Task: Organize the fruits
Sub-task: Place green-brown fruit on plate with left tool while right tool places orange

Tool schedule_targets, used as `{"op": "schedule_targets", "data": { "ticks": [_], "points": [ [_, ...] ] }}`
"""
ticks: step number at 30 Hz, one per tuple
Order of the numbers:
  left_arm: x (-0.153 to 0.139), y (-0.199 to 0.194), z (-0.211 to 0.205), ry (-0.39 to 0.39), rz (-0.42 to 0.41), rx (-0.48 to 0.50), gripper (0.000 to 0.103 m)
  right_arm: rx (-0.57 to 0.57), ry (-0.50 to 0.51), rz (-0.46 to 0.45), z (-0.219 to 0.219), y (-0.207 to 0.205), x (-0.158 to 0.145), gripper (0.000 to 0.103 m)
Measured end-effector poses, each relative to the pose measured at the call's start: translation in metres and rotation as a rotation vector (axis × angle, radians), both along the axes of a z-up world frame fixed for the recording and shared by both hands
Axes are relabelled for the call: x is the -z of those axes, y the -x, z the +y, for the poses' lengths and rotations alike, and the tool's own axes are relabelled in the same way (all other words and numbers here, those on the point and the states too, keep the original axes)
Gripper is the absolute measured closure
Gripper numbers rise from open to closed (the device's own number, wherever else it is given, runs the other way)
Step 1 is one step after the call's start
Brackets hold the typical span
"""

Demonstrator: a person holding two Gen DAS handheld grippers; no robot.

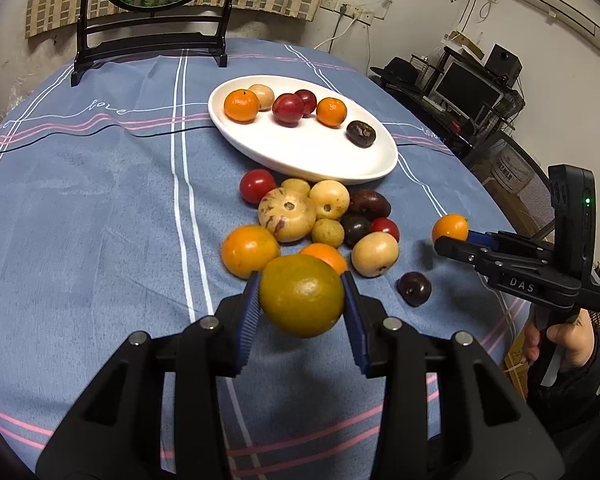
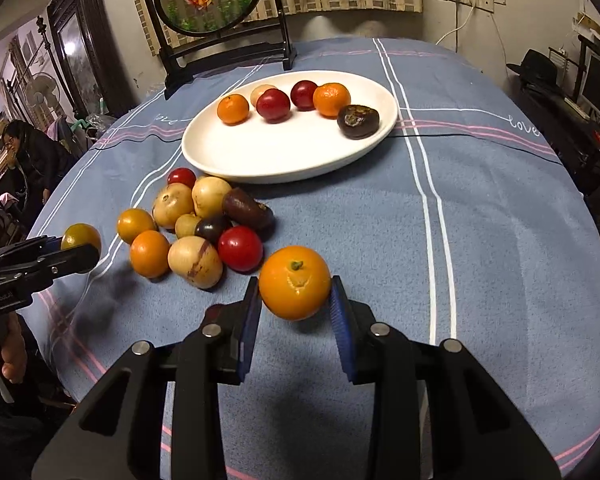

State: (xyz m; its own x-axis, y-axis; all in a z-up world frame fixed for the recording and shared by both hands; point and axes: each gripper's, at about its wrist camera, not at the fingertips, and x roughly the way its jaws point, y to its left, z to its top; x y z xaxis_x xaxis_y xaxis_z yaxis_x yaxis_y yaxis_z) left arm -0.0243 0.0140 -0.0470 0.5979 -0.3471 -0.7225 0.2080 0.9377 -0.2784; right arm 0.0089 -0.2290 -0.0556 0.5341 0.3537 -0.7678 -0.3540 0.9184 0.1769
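My left gripper is shut on a greenish-orange tangerine and holds it above the cloth, near side of the fruit pile. My right gripper is shut on a bright orange tangerine, lifted right of the pile. Each gripper shows in the other's view: the right one and the left one. The white oval plate lies beyond the pile with several fruits on it: oranges, red plums, a pale fruit, a dark one.
A lone dark plum lies right of the pile. A black framed round screen stands at the table's far edge. A chair and a desk with a monitor are off the right side. A person sits at left.
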Motion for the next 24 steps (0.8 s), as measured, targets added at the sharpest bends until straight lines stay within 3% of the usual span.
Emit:
{"op": "schedule_targets", "data": {
  "ticks": [6,14,19,24],
  "points": [
    [-0.015,-0.028,0.002,-0.04,-0.013,0.001,0.063,-0.029,0.005,-0.016,0.007,-0.019,-0.011,0.068],
    [-0.052,-0.116,-0.006,-0.088,-0.032,0.004,0.063,-0.062,-0.023,-0.023,0.017,-0.073,-0.032,0.069],
    [-0.044,-0.178,-0.022,-0.14,0.013,0.002,0.063,-0.084,0.0,0.004,0.034,-0.124,-0.038,0.069],
    [-0.02,-0.221,-0.033,-0.161,0.082,-0.003,0.063,-0.102,0.034,0.057,0.061,-0.171,-0.018,0.069]
  ]
}}
